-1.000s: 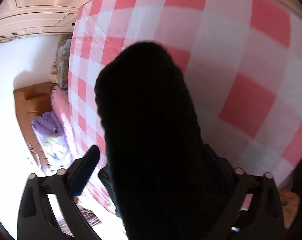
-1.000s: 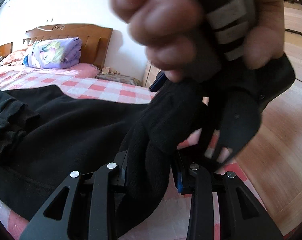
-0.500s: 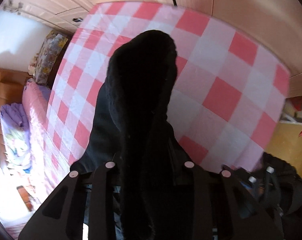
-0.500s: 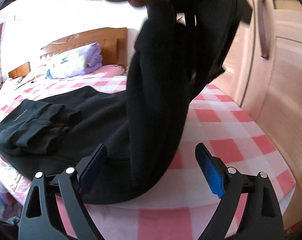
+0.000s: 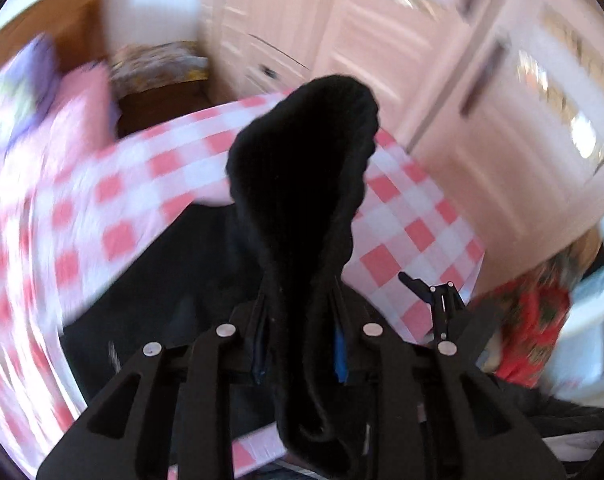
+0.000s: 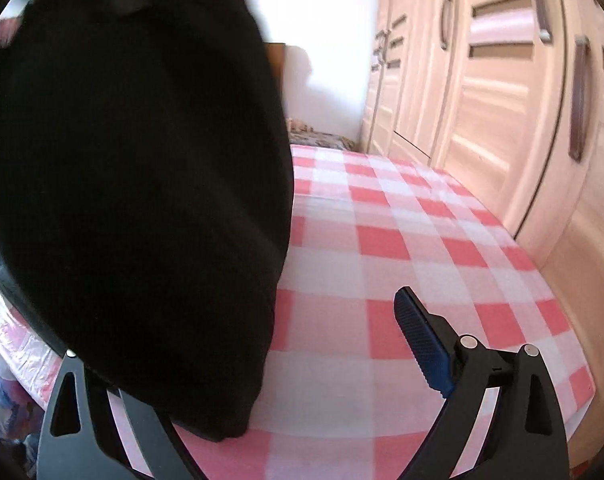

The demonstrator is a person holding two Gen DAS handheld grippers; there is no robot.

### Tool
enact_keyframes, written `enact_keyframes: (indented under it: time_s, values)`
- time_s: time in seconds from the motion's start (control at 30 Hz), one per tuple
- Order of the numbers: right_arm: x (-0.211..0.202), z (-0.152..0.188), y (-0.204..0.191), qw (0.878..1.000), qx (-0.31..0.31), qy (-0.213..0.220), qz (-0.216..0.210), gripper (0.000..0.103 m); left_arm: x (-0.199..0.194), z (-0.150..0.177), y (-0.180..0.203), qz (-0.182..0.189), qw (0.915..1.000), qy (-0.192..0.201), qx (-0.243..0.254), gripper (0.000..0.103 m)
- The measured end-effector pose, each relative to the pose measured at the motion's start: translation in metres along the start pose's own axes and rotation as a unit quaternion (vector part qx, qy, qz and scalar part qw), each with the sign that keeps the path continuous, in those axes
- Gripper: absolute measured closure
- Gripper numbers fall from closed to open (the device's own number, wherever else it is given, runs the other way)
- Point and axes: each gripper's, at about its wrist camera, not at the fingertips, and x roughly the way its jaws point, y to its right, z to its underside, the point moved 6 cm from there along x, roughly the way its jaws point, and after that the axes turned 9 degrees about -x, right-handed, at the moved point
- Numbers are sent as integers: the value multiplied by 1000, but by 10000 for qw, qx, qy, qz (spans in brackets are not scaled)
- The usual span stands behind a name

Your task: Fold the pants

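Left wrist view, blurred by motion: one left gripper (image 5: 300, 344), two black fingers with blue pads, jaws narrowed and clamped on a thick bunch of the black pants (image 5: 302, 184). The cloth is soft, matte and fleecy; it rises from the jaws as a rounded lump and hangs below them as a fold. More of the same black cloth lies flat on the bed (image 5: 418, 236), left of the gripper. The bed is one flat surface under a pink and white check sheet. Beyond the bed, pale wooden wardrobe doors (image 5: 514, 92) with raised panels; count unclear in the blur. At the bed's far left, one purple bundle (image 5: 6, 96), very smeared, and one floral-topped low stand (image 5: 158, 68) at the bed's far corner. Right of the bed, a red patterned cloth (image 5: 530, 320), and a small part of the other gripper's black frame shows over the bed's near right corner. Right wrist view: one right gripper (image 6: 238, 360), jaws spread wide; one finger (image 6: 422, 340) shows a ribbed blue pad, the other is hidden behind cloth. The pants (image 6: 134, 184) hang as one big dark smooth mass over the left of the bed (image 6: 402, 264), bottom edge touching the sheet between the fingers; whether it touches either finger I cannot tell. Right of the bed, wardrobe doors (image 6: 502, 92) with four dark bar handles visible and louvred slots.
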Motion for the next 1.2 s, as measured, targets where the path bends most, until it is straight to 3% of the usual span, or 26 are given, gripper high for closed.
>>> enact_keyframes:
  time_s: [0.1,0.17,0.2,0.3,0.37,0.4,0.47,0.5,0.53,0.6,0.67,0.73,0.8,0.9,0.97,1.1,1.2]
  values:
    - [-4,-4,-21,9997,-222,80,-77,13,-21,36,-67,277,9955,362,-825,84]
    - [-3,-5,-32,9994,-342,71,39,12,-25,59,-130,237,9856,671,-1535,95]
    - [-4,-6,-36,9990,-410,106,108,12,-23,73,-171,272,9760,857,-1984,96]
    - [-2,-6,-37,9986,-480,121,172,12,-6,101,-233,597,9562,843,-2739,97]
    - [3,-5,-34,9989,-452,69,140,11,2,119,-243,859,9470,905,-2959,97]
    - [3,-5,-33,9989,-434,73,136,10,4,125,-236,1158,9432,949,-2966,91]
    - [5,-5,-32,9990,-417,82,141,10,0,124,-212,1554,9372,1174,-2892,54]
    - [5,-5,-33,9991,-393,79,148,10,-5,121,-203,1631,9350,1283,-2875,21]
    - [10,-5,-31,9992,-369,62,142,10,-7,115,-189,1723,9337,1382,-2818,11]
    - [14,-4,-29,9993,-341,47,122,10,1,105,-163,1773,9426,1205,-2562,11]
    - [16,-4,-28,9993,-362,35,102,10,22,97,-152,1418,9529,740,-2576,11]
    - [14,-4,-29,9993,-372,18,73,10,45,97,-150,1267,9525,265,-2758,11]
    - [14,-3,-29,9993,-376,27,57,10,57,104,-148,1214,9532,62,-2770,11]
    - [15,-2,-29,9996,-289,44,1,10,64,103,-140,968,9591,53,-2659,10]
    - [15,-2,-29,9996,-264,65,-27,10,63,100,-131,1205,9554,32,-2695,11]
    - [15,-1,-28,9997,-241,74,-71,10,73,98,-125,721,9643,-181,-2543,13]
    - [15,-1,-29,9996,-252,74,-84,10,78,108,-131,640,9683,-302,-2397,13]
